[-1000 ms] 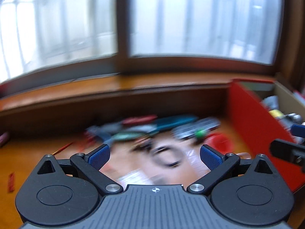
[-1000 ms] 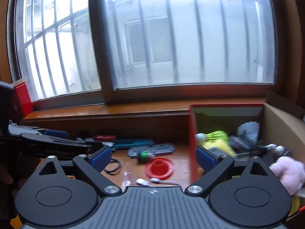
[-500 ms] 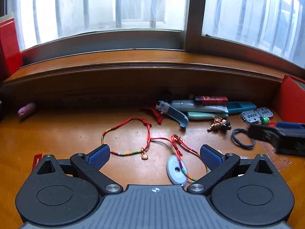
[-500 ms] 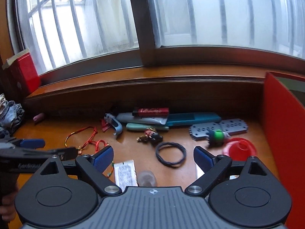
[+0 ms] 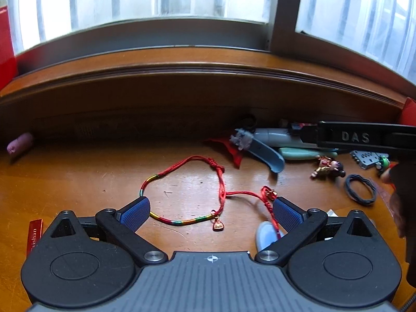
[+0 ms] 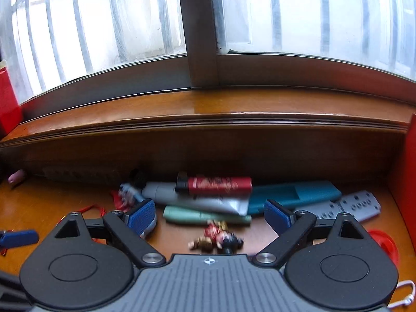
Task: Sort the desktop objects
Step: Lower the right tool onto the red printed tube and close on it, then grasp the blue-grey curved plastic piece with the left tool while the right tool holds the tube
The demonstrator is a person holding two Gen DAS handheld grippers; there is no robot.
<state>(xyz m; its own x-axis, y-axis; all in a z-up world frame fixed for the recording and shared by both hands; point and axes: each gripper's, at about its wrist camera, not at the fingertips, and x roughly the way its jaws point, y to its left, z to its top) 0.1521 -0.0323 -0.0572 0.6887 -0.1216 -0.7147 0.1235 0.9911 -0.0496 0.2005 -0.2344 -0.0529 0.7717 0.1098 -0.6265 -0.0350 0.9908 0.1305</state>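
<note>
My left gripper (image 5: 211,214) is open low over the wooden desk, its blue pads either side of a red and rainbow cord bracelet (image 5: 221,182) with a small gold charm (image 5: 218,225). My right gripper (image 6: 209,217) is open above a small toy figure (image 6: 215,238), with nothing between its fingers. Behind the figure lie a pale green tube (image 6: 202,218), a red lighter (image 6: 218,186), a grey tube (image 6: 192,199) and a teal case (image 6: 291,196). In the left wrist view the right gripper shows as a black bar (image 5: 364,136) at the right edge.
A red box wall (image 6: 405,182) stands at the right. A grey perforated plate (image 6: 356,205), a red disc (image 6: 384,241) and a black hair band (image 5: 360,188) lie near it. A pink object (image 5: 19,142) sits far left under the window sill (image 5: 195,59).
Both grippers swung left from the red box and came lower and closer to the desk. The left one now straddles the bracelet, the right one hangs over the toy figure.
</note>
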